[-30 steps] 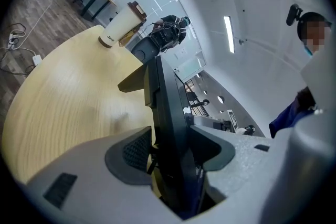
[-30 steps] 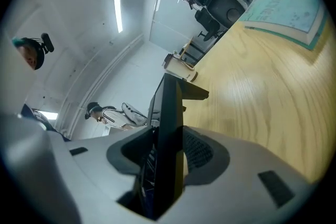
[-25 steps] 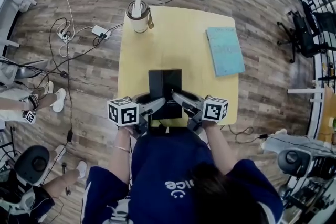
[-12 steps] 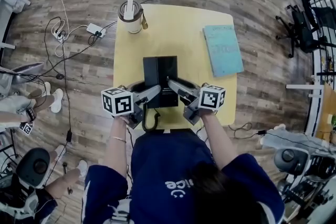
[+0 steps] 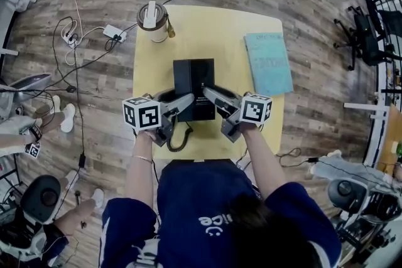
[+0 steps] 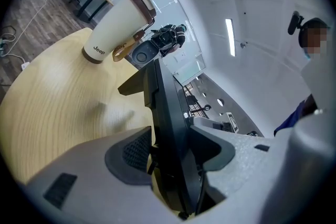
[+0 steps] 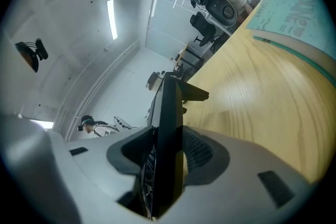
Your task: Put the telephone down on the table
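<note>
Head view shows one black telephone, one lidded cup and one teal book on one yellow table; cup at the far left corner, contents hidden; book along the right edge; the boxy telephone, its coiled cord trailing, is toward the near edge; left gripper and right gripper each pinch one side of it.

"Jeep" on cup (near base)

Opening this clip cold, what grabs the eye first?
A black telephone sits over the middle of the yellow table, clamped at its near corners by the left gripper and the right gripper. Beyond it, a lidded cup stands at the far left corner and a teal book lies along the right edge.
</note>
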